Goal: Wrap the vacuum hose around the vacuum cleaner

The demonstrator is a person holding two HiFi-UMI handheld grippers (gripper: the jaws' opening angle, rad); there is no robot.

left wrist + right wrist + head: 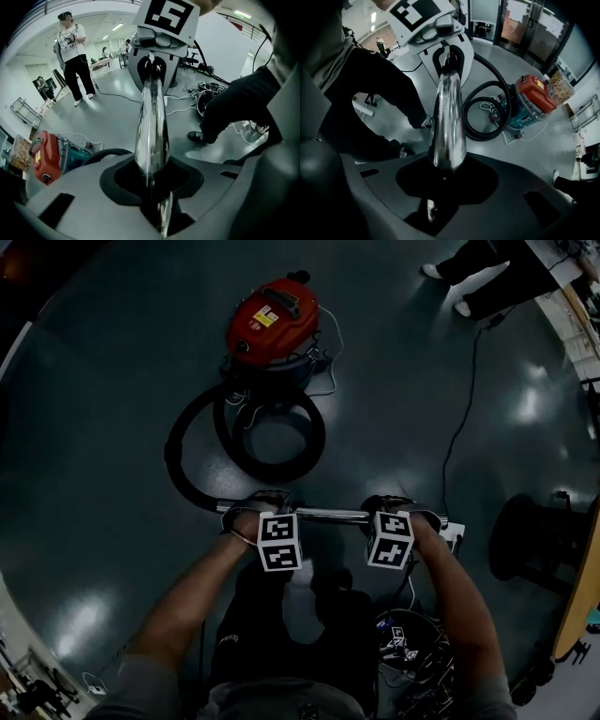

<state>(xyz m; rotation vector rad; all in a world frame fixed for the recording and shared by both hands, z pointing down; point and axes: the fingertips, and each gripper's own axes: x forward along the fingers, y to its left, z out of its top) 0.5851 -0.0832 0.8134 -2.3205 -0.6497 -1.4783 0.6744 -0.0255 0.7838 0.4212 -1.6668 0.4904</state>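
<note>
Both claws are clamping one shiny chrome wand tube (pixel 328 516), which is lying level across the lower centre of the head view. I'm holding the left gripper (pixel 258 507) part-closed on its left end and the right gripper (pixel 398 510) on its right end. One black flexible hose (pixel 266 471) is curling in loops up to one red-topped, teal-bodied vacuum cleaner (pixel 272 322) at upper centre.

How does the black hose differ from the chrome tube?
The hose is matte black; the tube is shiny chrome. The hose lies looped by the vacuum cleaner; the tube is straight, gripped by the left claw and right claw. They connect end to end.
</note>
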